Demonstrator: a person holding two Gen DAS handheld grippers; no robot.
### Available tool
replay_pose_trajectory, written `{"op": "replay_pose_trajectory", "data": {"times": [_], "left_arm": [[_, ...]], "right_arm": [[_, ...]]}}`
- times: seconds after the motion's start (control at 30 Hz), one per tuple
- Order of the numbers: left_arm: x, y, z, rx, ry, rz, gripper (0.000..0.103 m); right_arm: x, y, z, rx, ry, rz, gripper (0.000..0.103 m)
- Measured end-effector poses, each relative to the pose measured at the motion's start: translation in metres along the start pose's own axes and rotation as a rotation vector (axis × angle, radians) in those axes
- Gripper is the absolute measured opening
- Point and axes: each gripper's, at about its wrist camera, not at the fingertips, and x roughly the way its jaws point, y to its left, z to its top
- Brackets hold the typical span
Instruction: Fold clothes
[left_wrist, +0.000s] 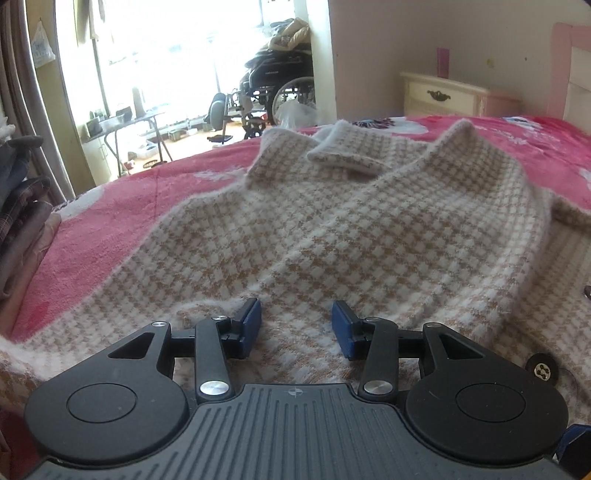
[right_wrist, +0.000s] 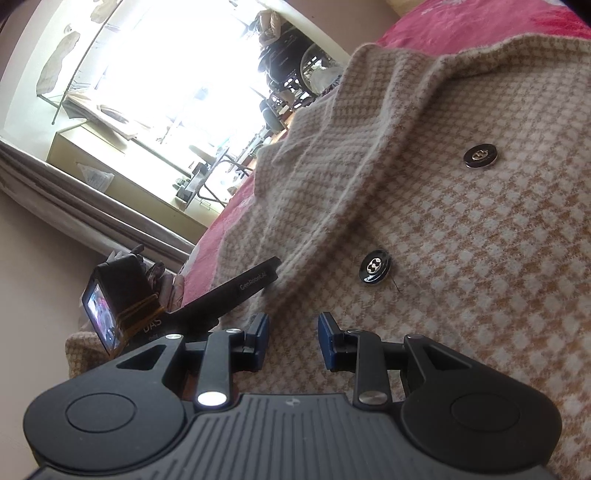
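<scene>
1. A checked beige-and-white knit cardigan (left_wrist: 332, 229) lies spread on a pink blanket (left_wrist: 110, 221) that covers a bed; the collar end is at 12 o'clock in the left wrist view, with one folded collar flap (left_wrist: 343, 158) lying on top.
2. Left gripper (left_wrist: 296, 328): jaws apart, blue pads (left_wrist: 251, 325) clear of each other, only flat knit showing in the gap below them. Nothing pinched; released (whether the tips touch the fabric, I cannot tell).
3. Right gripper (right_wrist: 293, 341): jaws likewise apart, over the front of the cardigan (right_wrist: 461, 258). No fold is raised between the pads, so nothing is grasped.
4. In the right wrist view two black buttons sit on the knit: one (right_wrist: 375, 266) at about 1 o'clock from the fingertips, near; the other (right_wrist: 480, 156) farther out along the same direction.
5. The other tool's black body (right_wrist: 236, 291) shows at 10 o'clock of the right wrist view, with a small lit screen (right_wrist: 101, 315) on its rear.
6. Another black button (left_wrist: 542, 370) is at 3 o'clock in the left wrist view, just beside the gripper's right linkage.
7. Background, left wrist view: wheelchair (left_wrist: 280, 88) at 12 o'clock by a bright window; cream nightstand (left_wrist: 443, 96) at 1 o'clock; stacked clothes (left_wrist: 22, 229) at 9 o'clock.
</scene>
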Motion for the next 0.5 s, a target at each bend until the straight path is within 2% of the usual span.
{"op": "replay_pose_trajectory", "data": {"times": [0.33, 0.4, 0.5], "left_arm": [[-0.001, 0.0, 0.009, -0.014, -0.002, -0.009, 0.043], [-0.007, 0.001, 0.015, -0.026, -0.022, -0.012, 0.043], [-0.014, -0.001, 0.03, -0.057, -0.082, -0.036, 0.043]], "right_arm": [[-0.017, 0.004, 0.007, -0.032, -0.048, 0.02, 0.032], [-0.03, 0.006, 0.017, -0.061, -0.093, 0.02, 0.032], [-0.061, 0.002, 0.042, -0.122, -0.206, -0.027, 0.032]]}}
